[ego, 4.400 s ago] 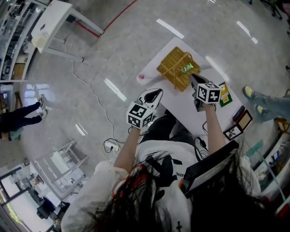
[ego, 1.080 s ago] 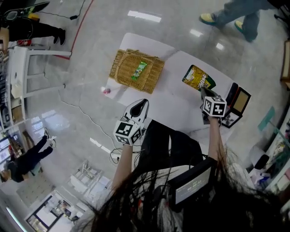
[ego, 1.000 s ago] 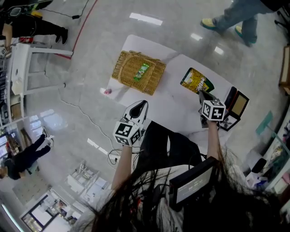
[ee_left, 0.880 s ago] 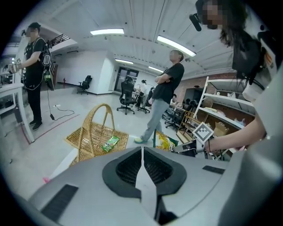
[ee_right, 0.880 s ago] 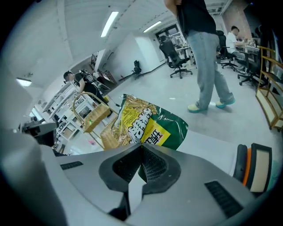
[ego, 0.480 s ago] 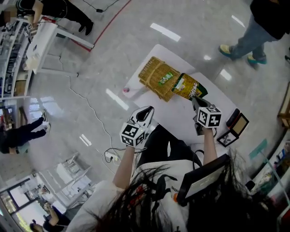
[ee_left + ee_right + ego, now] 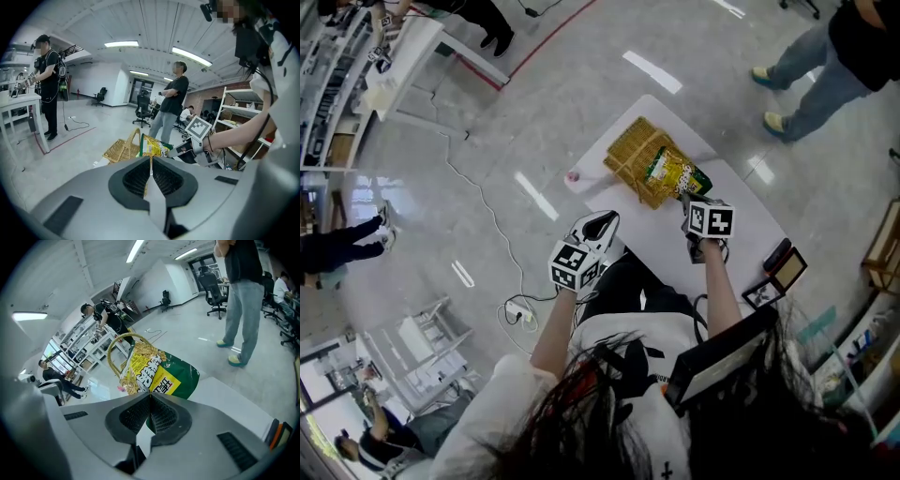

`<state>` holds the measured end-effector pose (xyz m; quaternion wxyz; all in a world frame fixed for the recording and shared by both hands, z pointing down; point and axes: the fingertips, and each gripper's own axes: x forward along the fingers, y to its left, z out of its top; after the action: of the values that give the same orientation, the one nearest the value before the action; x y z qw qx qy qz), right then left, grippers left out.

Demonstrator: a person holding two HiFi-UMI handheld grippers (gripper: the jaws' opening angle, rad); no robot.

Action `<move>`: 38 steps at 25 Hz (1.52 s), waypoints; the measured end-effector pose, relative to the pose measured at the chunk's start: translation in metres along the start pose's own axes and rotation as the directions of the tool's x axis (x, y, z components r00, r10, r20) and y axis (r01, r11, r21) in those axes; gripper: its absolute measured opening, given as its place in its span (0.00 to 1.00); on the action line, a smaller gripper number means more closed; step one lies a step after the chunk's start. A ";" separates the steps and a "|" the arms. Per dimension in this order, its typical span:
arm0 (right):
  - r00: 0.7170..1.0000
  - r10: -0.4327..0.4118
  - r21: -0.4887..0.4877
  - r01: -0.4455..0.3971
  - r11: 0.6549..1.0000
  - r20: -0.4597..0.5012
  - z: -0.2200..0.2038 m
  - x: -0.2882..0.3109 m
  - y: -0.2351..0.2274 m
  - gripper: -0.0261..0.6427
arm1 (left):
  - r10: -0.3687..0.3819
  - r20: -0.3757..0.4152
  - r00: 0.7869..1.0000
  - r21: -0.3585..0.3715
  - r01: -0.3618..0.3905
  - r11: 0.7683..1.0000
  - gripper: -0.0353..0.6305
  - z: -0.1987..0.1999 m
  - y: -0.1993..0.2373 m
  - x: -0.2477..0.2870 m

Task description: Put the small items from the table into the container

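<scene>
Left arm: bare forearm reaches forward from a white sleeve. The left claw point(image 7: 602, 225) hangs over the near edge of the white table point(image 7: 741, 230), tipped slightly down.
Left claw state: 2 jaws pressed together, nothing between them.
Right arm: stretched farther across the table, with the right claw point(image 7: 685, 200) slanting steeply down.
Right claw state: pinching one edge of the green and yellow snack bag point(image 7: 159, 373).
Snack bag: held clear of the table. Its far end overlaps the woven straw basket point(image 7: 633, 155) with 1 hoop handle; contact cannot be told.
Basket: at the table's far corner.
Small pink item point(image 7: 573, 175): on the table's left edge, near the basket.
</scene>
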<state>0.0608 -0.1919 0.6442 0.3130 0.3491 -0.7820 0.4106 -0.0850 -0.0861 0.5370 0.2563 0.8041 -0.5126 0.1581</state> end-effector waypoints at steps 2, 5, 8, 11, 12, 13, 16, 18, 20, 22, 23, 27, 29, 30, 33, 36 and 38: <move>0.999 -0.030 0.003 0.030 1.000 -0.016 0.007 0.006 0.003 0.06 | -0.001 0.001 1.000 -0.002 0.001 1.000 0.07 0.000 0.004 -0.003; 0.998 -0.041 0.004 0.041 0.999 -0.043 0.016 0.024 0.010 0.06 | 0.005 0.008 1.000 -0.009 -0.005 1.000 0.07 0.000 0.013 -0.008; 0.997 -0.028 0.013 0.029 0.999 -0.073 0.023 0.044 0.019 0.06 | 0.019 0.018 1.000 -0.023 -0.018 1.000 0.07 -0.002 0.024 -0.013; 0.995 -0.020 0.011 0.021 1.000 -0.093 0.032 0.058 0.026 0.06 | 0.038 0.031 0.999 -0.043 -0.037 0.998 0.07 -0.004 0.032 -0.019; 0.995 -0.015 0.011 0.016 1.000 -0.097 0.035 0.063 0.029 0.06 | 0.046 0.034 0.998 -0.049 -0.045 0.998 0.07 -0.004 0.036 -0.022; 0.995 -0.009 0.013 0.010 1.000 -0.100 0.038 0.067 0.033 0.06 | 0.054 0.035 0.998 -0.054 -0.052 0.997 0.07 -0.004 0.039 -0.026; 0.994 0.020 0.036 -0.017 0.999 -0.104 0.045 0.081 0.044 0.06 | 0.074 0.036 0.997 -0.066 -0.072 0.995 0.07 -0.007 0.047 -0.034; 0.993 0.039 0.045 -0.034 0.998 -0.107 0.047 0.087 0.047 0.07 | 0.082 0.036 0.996 -0.075 -0.079 0.994 0.07 -0.009 0.049 -0.037; 0.991 0.055 0.038 -0.050 0.998 -0.121 0.045 0.091 0.050 0.14 | 0.089 0.036 0.995 -0.080 -0.086 0.993 0.07 -0.011 0.051 -0.041; 0.988 0.078 0.026 -0.075 0.997 -0.136 0.044 0.093 0.055 0.21 | 0.096 0.039 0.995 -0.085 -0.093 0.992 0.07 -0.011 0.053 -0.044; 0.987 0.086 0.022 -0.084 0.996 -0.136 0.044 0.093 0.057 0.24 | 0.099 0.041 0.994 -0.087 -0.096 0.992 0.07 -0.011 0.054 -0.045; 0.993 0.078 0.010 -0.077 0.997 -0.086 0.047 0.084 0.058 0.25 | 0.101 0.047 0.994 -0.090 -0.096 0.991 0.07 -0.013 0.057 -0.047; 0.996 0.079 0.007 -0.078 0.997 -0.052 0.050 0.076 0.059 0.25 | 0.097 0.053 0.994 -0.085 -0.092 0.992 0.07 -0.011 0.056 -0.047; 0.996 0.083 0.004 -0.083 0.997 -0.035 0.051 0.071 0.060 0.25 | 0.094 0.055 0.994 -0.083 -0.090 0.993 0.07 -0.010 0.055 -0.047; 0.994 0.101 -0.013 -0.101 0.995 0.027 0.056 0.053 0.066 0.22 | 0.087 0.059 0.994 -0.075 -0.082 0.994 0.07 -0.007 0.053 -0.046; 0.988 0.131 -0.037 -0.128 0.991 0.078 0.050 0.034 0.074 0.11 | 0.080 0.062 0.995 -0.070 -0.075 0.995 0.07 -0.007 0.049 -0.042; 0.980 0.177 -0.050 -0.173 0.984 0.090 0.039 0.024 0.082 0.09 | 0.075 0.063 0.995 -0.065 -0.071 0.995 0.07 -0.006 0.045 -0.040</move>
<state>-0.0264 -0.1976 0.6101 0.2457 0.2914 -0.8320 0.4030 -0.1424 -0.0684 0.5319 0.2586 0.7810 -0.5545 0.1250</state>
